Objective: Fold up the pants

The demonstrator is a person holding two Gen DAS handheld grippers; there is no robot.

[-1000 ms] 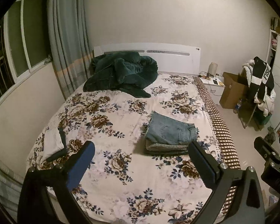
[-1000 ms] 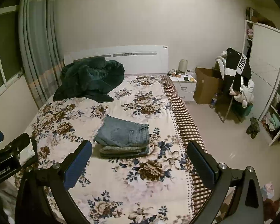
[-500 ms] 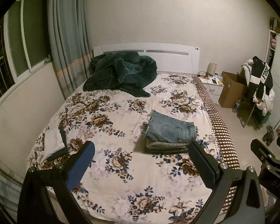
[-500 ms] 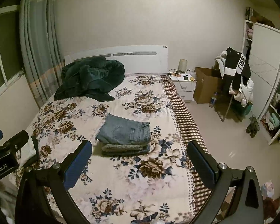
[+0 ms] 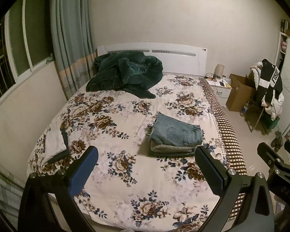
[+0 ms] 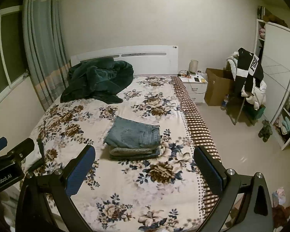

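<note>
Blue jeans (image 5: 176, 133) lie folded on top of a small stack of folded clothes on the floral bed (image 5: 125, 174); they also show in the right wrist view (image 6: 134, 134). My left gripper (image 5: 145, 166) is open and empty, held above the foot of the bed, well short of the stack. My right gripper (image 6: 145, 166) is open and empty, also above the foot of the bed, apart from the stack. The right gripper's body shows at the right edge of the left wrist view (image 5: 276, 166).
A dark green blanket (image 5: 125, 73) is heaped by the headboard. A white and black garment (image 5: 56, 145) lies at the bed's left edge. A nightstand (image 6: 195, 85), cardboard box (image 6: 218, 89), chair with clothes (image 6: 249, 81) and wardrobe (image 6: 276, 77) stand to the right.
Both grippers have pulled back from the bed and risen slightly, so more of the bed's foot shows. The folded stack has not moved. Both stay open.
</note>
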